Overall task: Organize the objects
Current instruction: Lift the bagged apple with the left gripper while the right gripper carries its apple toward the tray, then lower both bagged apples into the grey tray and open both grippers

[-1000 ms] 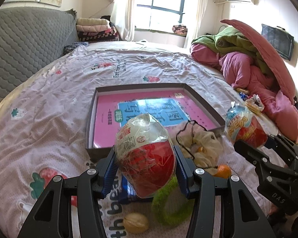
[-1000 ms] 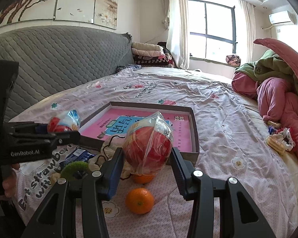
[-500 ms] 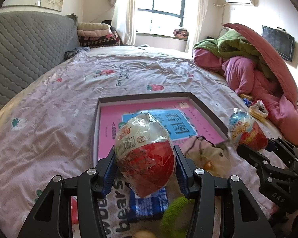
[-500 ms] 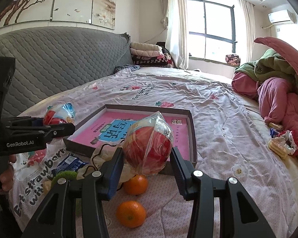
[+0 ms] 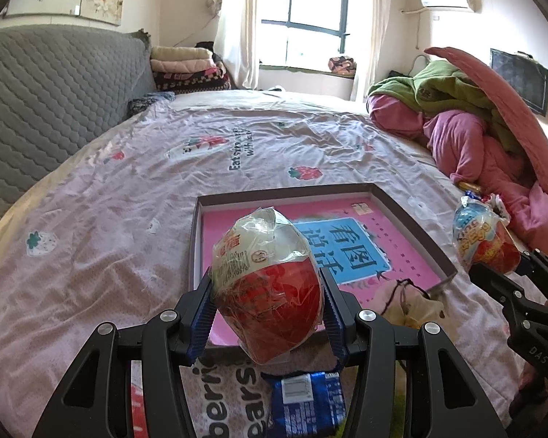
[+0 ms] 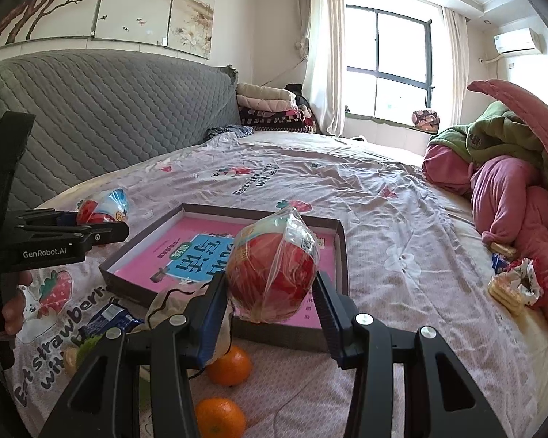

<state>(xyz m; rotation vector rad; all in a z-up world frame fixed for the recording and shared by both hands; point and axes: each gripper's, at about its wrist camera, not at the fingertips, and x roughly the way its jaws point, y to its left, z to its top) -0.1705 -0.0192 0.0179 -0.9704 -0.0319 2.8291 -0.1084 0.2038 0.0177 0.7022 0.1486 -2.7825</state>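
A bedroom is shown, lit by a large window (image 6: pixel 387 69) at the far wall, with a grey quilted headboard (image 6: pixel 102 116) along one side and a heap of pink and green bedding (image 6: pixel 507 168) along the other. Most of the view is taken up by the bed (image 5: pixel 102 219), covered in a pale sheet printed with strawberries.

Toward the near edge of the bed a shallow dark tray (image 6: pixel 341 252) with a pink printed sheet inside is seen; nothing has been set in it, so the organizing is judged to be at an early stage. Loose things are left on the sheet at the tray's near edge: a crumpled drawstring pouch (image 6: pixel 171 301), two oranges (image 6: pixel 230 365), a blue wrapper (image 5: pixel 305 403) and something green and fuzzy (image 6: pixel 87 348). Snack wrappers (image 6: pixel 513 284) are seen by the bedding heap.

Smallest are the two held items. A red egg-shaped toy in clear wrap (image 5: pixel 268 294) is clamped between the pads of the left gripper (image 5: pixel 268 314), above the tray's near edge. A second wrapped egg (image 6: pixel 272 273) is likewise clamped by the right gripper (image 6: pixel 270 304), over the tray's near corner. Both appear ready to be placed.
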